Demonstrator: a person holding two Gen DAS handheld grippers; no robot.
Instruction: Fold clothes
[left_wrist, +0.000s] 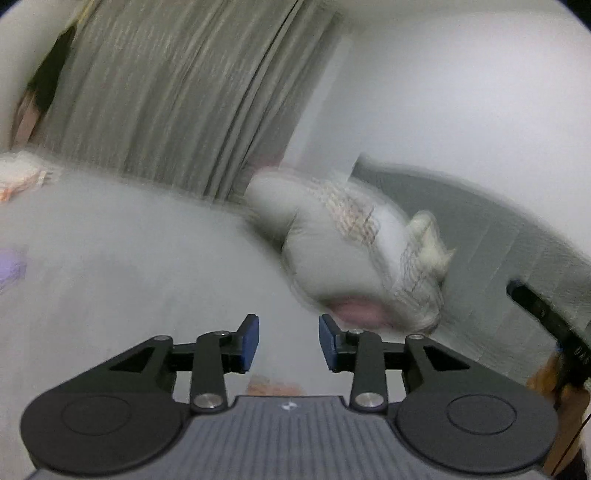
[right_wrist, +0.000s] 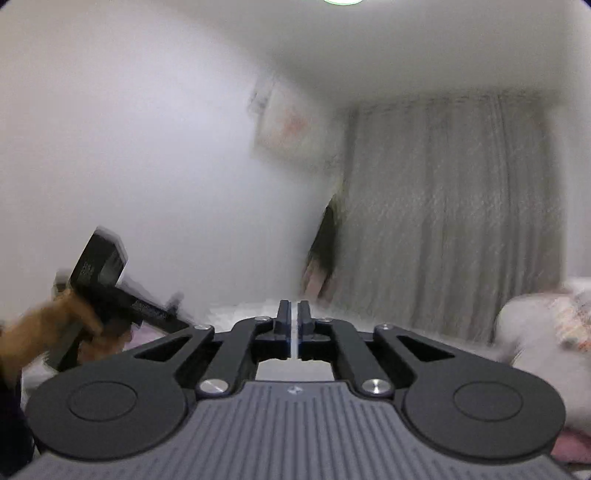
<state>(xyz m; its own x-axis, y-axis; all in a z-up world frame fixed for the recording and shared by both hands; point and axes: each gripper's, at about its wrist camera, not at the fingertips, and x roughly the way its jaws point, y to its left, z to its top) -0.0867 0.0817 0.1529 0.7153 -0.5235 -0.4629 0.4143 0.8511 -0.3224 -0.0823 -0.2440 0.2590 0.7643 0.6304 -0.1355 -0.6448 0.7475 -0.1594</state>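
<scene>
Cloth is held by neither gripper: the left gripper (left_wrist: 289, 341) stands half open and empty over the bed (left_wrist: 129, 266), the right gripper (right_wrist: 294, 328) nearly closed on nothing. Folded clothes (left_wrist: 22, 177) lie far off; another garment apparently must be fetched.

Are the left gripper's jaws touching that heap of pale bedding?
Apart. The left wrist view shows the left gripper with empty jaws, bare sheet between them and the pale bedding heap.
</scene>
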